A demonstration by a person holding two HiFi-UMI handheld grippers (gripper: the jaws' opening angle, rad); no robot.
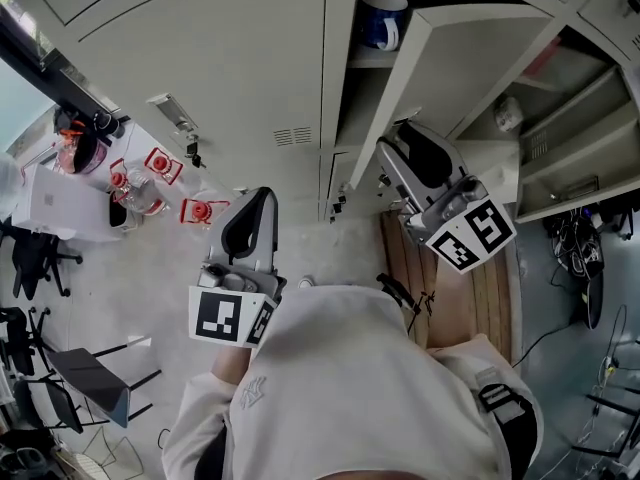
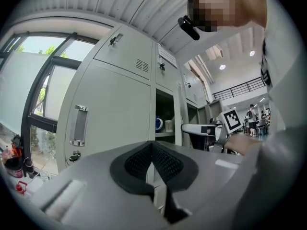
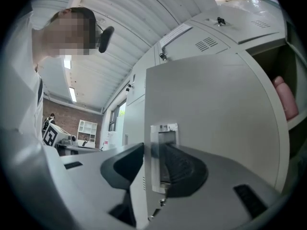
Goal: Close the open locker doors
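Nearly level right gripper [image 3: 152, 164], fingers [image 3: 184, 169] astride locker door [image 3: 211, 114]

The right gripper [image 3: 152, 159] has its jaws apart at 6 o'clock, one on each side of the open locker door [image 3: 216, 104] edge, near the handle plate [image 3: 164, 138]. At 3 o'clock a pink thing [image 3: 286, 99] sits inside the compartment.

Two handheld grippers: the left gripper [image 1: 257, 196] at lower centre, the right gripper [image 1: 397, 140] at centre right. One open locker door [image 1: 400, 88] at upper centre. One blue mug [image 1: 383, 16] at the top. Three red-trimmed items [image 1: 163, 164] at centre left. One person's pale top [image 1: 370, 388] along the bottom.
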